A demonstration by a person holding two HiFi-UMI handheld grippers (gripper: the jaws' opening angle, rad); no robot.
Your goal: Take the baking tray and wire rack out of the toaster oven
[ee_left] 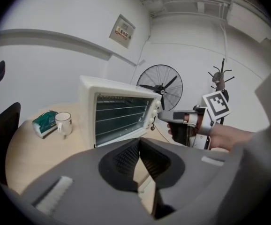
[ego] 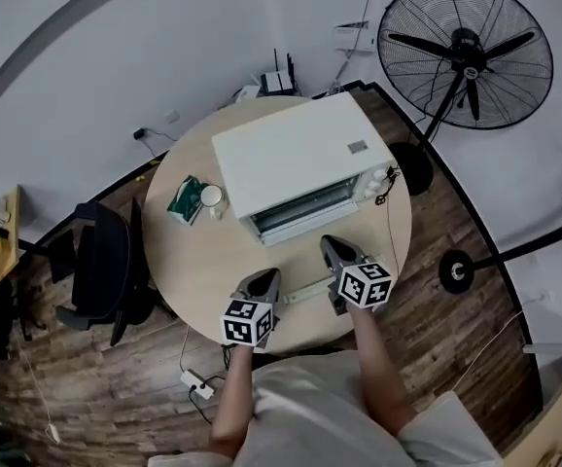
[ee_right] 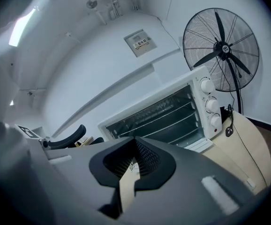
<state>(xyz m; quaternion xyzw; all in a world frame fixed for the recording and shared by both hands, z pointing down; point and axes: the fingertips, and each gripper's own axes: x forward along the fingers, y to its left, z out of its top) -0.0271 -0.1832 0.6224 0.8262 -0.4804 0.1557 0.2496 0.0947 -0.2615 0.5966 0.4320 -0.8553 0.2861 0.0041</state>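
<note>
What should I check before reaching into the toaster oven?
1. Toaster oven front open: looks so, interior shows plainly; ok.
2. Left gripper jaws apart for a grasp: together, empty; not ok.
3. Right gripper jaws apart: together, empty; not ok.
4. Wire rack located: rungs visible inside; ok.
5. Baking tray located: cannot tell.
6. Mug and green packet clear of the path: left of the oven; ok.
</note>
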